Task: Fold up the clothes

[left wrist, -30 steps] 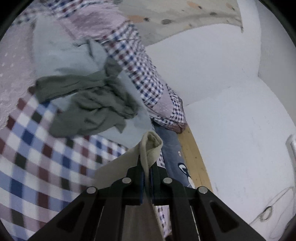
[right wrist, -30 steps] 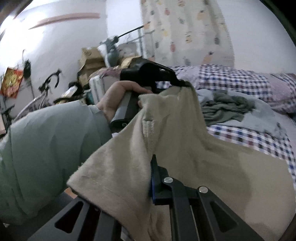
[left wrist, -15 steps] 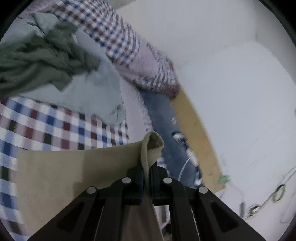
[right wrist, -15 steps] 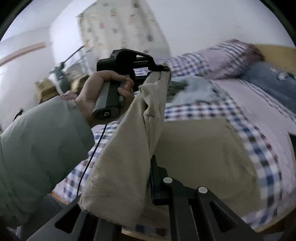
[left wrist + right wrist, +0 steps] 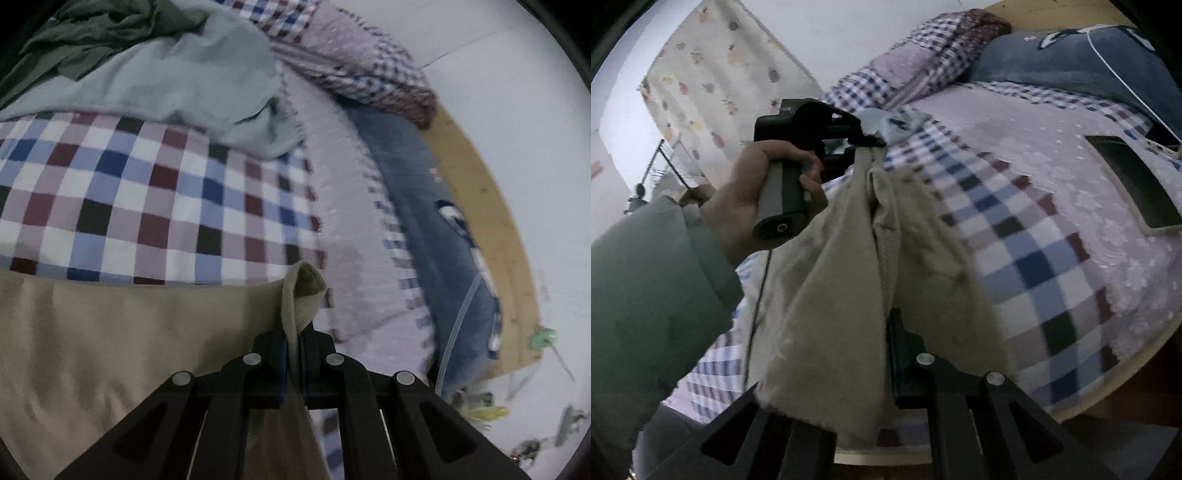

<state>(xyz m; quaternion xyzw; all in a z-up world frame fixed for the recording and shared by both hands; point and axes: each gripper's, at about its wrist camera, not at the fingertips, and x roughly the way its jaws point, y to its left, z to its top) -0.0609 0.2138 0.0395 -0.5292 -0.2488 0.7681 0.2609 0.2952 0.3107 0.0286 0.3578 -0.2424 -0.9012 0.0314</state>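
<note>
This is looking like a bedroom in a home. A bed with a wooden frame is standing by a white wall. A checked blanket is covering it, and a checked pillow is lying at one end. Loose clothes are piling up on the blanket. A curtain with little fruit prints is hanging behind.

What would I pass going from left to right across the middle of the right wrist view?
Grey-green sleeve → hand on the left gripper's handle → beige garment → checked bedspread → phone.
</note>
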